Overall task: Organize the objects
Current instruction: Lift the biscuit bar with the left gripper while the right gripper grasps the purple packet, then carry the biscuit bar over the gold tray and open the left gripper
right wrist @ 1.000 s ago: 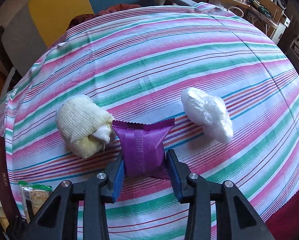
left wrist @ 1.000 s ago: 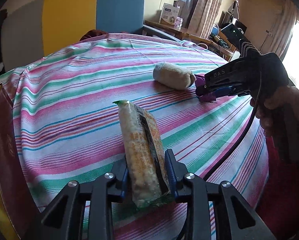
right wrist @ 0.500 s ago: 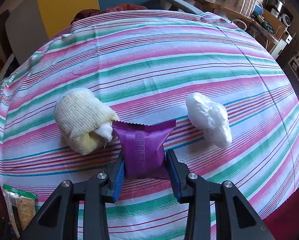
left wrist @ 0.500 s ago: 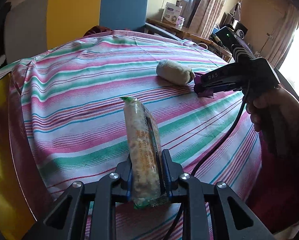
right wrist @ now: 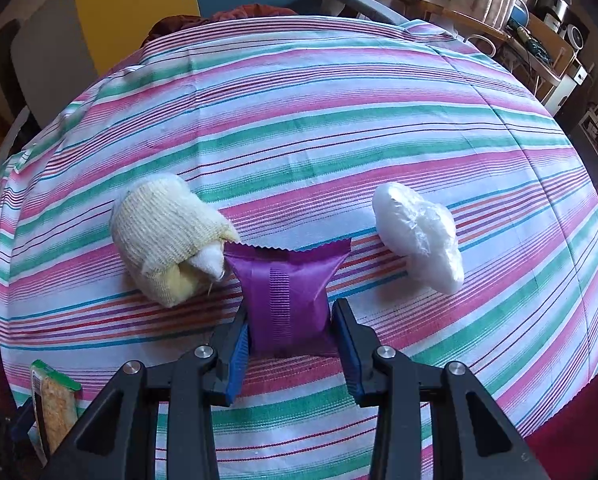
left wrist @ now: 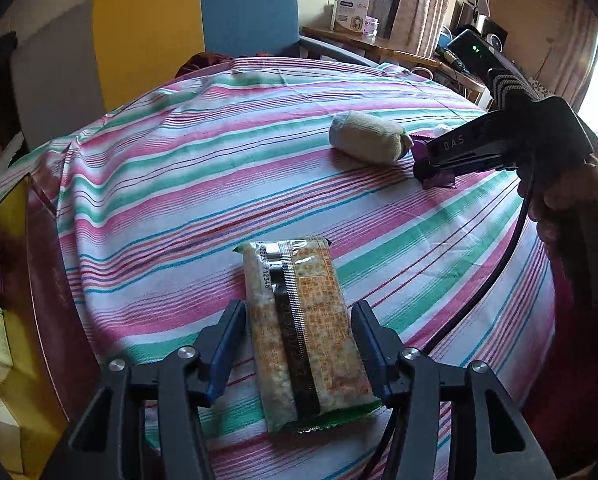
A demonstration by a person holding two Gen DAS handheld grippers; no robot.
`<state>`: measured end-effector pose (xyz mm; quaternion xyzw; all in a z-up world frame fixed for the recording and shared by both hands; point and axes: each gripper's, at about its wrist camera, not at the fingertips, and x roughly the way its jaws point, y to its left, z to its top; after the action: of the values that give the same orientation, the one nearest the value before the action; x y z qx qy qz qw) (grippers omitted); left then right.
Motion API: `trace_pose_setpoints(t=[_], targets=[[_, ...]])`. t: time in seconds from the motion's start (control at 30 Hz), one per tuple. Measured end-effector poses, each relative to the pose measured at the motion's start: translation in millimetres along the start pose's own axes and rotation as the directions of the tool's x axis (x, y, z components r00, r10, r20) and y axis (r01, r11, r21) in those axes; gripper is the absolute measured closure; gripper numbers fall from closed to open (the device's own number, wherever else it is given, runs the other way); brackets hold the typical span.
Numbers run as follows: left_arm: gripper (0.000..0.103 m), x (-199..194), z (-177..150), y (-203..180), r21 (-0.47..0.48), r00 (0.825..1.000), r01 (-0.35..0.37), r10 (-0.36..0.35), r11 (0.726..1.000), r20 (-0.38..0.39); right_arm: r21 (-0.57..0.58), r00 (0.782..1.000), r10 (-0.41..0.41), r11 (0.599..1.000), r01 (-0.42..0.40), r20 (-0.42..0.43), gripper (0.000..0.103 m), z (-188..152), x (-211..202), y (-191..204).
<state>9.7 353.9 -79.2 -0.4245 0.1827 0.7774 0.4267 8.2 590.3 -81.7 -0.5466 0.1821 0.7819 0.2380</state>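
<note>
- Nearest the worktop's edge, the left tool has just been opening; its jaws now stand apart on either side of the cracker packet, which lies flat on the striped cloth between them, pads clear of the wrapper.
- The packet sits close to the near rim. A careless lift of the tool could, I'd guess, snag the crimped green end and drag it off the side.
- Further in, the right tool is clamped on the purple sachet, squeezing its waist. The sachet looks slippery and puffed; too hard a pinch might burst it, too light and it could slide out.
- The sachet's top corner touches the rolled cream sock on its left, so pulling it away may nudge the sock.
- To its right, apart, rests a white plastic-wrapped bundle.
- Beyond the worktop stands a yellow and blue chair.
</note>
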Motion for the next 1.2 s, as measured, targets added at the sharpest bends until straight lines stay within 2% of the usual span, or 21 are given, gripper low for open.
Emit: trace_pose_setpoints(t=[0.13, 0.2, 0.27, 0.4, 0.53, 0.6, 0.67, 0.77, 0.9, 1.0, 1.1, 1.13, 1.2], targets=[[0.044, 14, 4, -5, 0.038, 0.999, -0.037, 0.038, 0.999, -0.033, -0.004, 1.000, -0.001, 1.000, 0.001, -0.001, 0.063, 0, 0, 2], [0.053, 14, 5, -7, 0.054, 0.999, -0.045, 0.046, 0.998, -0.018, -0.010, 1.000, -0.002, 1.000, 0.002, 0.000, 0.063, -1, 3, 4], [0.054, 14, 5, -9, 0.063, 0.999, -0.049, 0.049, 0.997, -0.008, -0.018, 1.000, -0.004, 1.000, 0.005, 0.003, 0.064, -1, 3, 5], [0.055, 2, 2, -3, 0.007, 0.999, -0.034, 0.034, 0.999, 0.012, -0.025, 1.000, -0.007, 1.000, 0.007, 0.008, 0.064, -3, 1, 5], [0.055, -35, 6, 8, -0.034, 0.996, -0.016, 0.019, 0.999, 0.087, -0.033, 1.000, -0.015, 0.999, 0.015, 0.013, 0.064, -4, -1, 8], [0.055, -58, 9, 25, -0.096, 0.992, -0.001, 0.013, 0.995, 0.126, -0.036, 1.000, -0.019, 0.999, 0.019, 0.015, 0.064, -5, -2, 11], [0.055, -78, 13, 49, -0.171, 0.987, -0.013, 0.040, 0.985, 0.158, -0.046, 0.999, -0.028, 0.999, 0.029, 0.017, 0.064, -12, -6, 14], [0.055, -100, 16, 104, -0.331, 0.981, -0.043, 0.103, 0.943, 0.165, -0.051, 0.999, -0.034, 0.998, 0.035, 0.019, 0.064, -13, -7, 16], [0.055, -97, 18, 175, -0.499, 0.981, -0.118, 0.178, 0.859, 0.074, -0.051, 0.999, -0.035, 0.998, 0.036, 0.018, 0.064, -16, -11, 21], [0.055, -80, 12, 208, -0.582, 0.980, -0.169, 0.200, 0.796, -0.012, -0.050, 0.999, -0.035, 0.998, 0.035, 0.017, 0.064, -17, -12, 24], [0.055, -60, 11, 233, -0.637, 0.980, -0.190, 0.183, 0.747, -0.078, -0.052, 0.999, -0.034, 0.998, 0.035, 0.017, 0.064, -9, 0, 5], [0.055, -55, 11, 238, -0.652, 0.980, -0.194, 0.180, 0.733, -0.089, -0.053, 0.999, -0.034, 0.998, 0.035, 0.016, 0.064, -8, 2, 2], [0.054, -43, 16, 245, -0.658, 0.976, -0.209, 0.191, 0.723, -0.101, -0.055, 0.999, -0.035, 0.998, 0.036, 0.016, 0.064, -7, 4, 3]])
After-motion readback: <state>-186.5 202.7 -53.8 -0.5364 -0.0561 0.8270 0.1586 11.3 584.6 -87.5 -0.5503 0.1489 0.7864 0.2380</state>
